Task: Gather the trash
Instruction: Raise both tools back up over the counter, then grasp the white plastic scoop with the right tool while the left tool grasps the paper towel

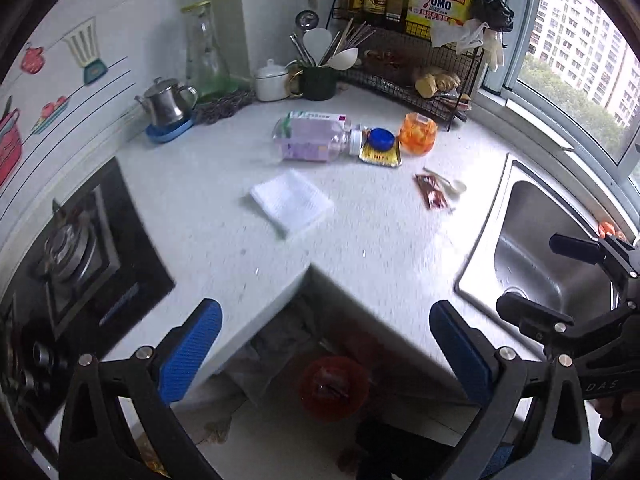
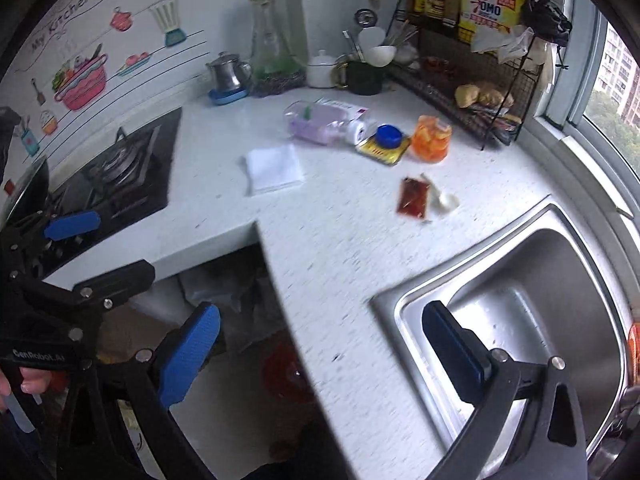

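L-shaped white countertop (image 1: pixel 224 240), its inner corner edge between gas hob (image 1: pixel 76 256) and steel sink (image 2: pixel 532 312); bare surface lies before the trash. Plastic bottle (image 1: pixel 312 140), blue cap (image 1: pixel 380 138), folded tissue (image 1: pixel 292 200) and sauce sachet (image 2: pixel 413 197) lie apart near the back. Left gripper (image 1: pixel 326 344) and right gripper (image 2: pixel 320 340) hover off the edge, jaws wide, empty.

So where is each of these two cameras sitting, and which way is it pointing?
Left wrist: rides the left gripper, open, aimed across the countertop from the stove side; the right gripper shows at right.
Right wrist: rides the right gripper, open, by the sink; the left gripper and a hand show at left.
Shared: plastic bottle, folded tissue, sauce packet.
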The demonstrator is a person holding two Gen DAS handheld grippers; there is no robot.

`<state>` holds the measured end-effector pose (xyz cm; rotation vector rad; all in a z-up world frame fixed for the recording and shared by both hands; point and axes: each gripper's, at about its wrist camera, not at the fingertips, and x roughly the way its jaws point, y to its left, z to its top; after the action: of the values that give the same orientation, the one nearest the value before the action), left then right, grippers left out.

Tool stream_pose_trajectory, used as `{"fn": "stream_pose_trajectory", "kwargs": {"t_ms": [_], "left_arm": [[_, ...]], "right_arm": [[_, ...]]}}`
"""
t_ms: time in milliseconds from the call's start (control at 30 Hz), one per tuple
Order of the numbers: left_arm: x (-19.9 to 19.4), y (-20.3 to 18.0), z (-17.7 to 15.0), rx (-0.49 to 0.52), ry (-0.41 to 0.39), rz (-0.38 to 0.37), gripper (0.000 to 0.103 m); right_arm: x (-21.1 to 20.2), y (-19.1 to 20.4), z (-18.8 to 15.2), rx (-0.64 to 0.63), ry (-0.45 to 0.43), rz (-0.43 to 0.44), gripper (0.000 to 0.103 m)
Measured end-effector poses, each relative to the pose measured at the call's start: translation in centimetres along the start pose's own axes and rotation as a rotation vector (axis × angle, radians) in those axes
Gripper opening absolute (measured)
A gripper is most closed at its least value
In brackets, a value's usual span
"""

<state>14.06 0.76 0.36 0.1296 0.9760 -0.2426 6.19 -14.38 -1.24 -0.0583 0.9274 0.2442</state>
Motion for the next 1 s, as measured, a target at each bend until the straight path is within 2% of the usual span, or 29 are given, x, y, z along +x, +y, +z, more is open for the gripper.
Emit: {"fn": "stream_pose_trajectory", "kwargs": {"t_ms": [200, 333, 567, 833, 867, 1000], "left_arm": [[4.8, -1.4, 5.8, 0.046, 0.04, 0.016, 0.103], [8.1, -1.5, 8.2, 0.038, 0.072, -0.009, 0.103], [13.2, -1.9, 9.7, 0.003, 0.138, -0.031, 0.103], [16.3, -3.1, 10.9, -0.001, 0.183, -0.056, 0.103], [16.5, -3.2, 11.0, 0.003, 0.188, -0.053, 0.103], [17.0, -3.4, 11.2, 0.004, 0.195, -0.058, 0.103]], "right_arm": [[2.7, -4.5, 4.4, 0.026, 0.02, -0.027, 0.101], [4.9, -7.7, 6.8, 0.046, 0.051, -0.048, 0.101], [9.5, -12.1, 9.2, 0.032, 0.124, -0.075, 0.101], [13.8, -16.1, 10.2, 0.037, 0.192, -0.083, 0.101], [14.3, -16.3, 10.3, 0.035, 0.202, -0.075, 0.1], [16.0, -16.5, 10.2, 0.0, 0.25, -0.074, 0.084]]}}
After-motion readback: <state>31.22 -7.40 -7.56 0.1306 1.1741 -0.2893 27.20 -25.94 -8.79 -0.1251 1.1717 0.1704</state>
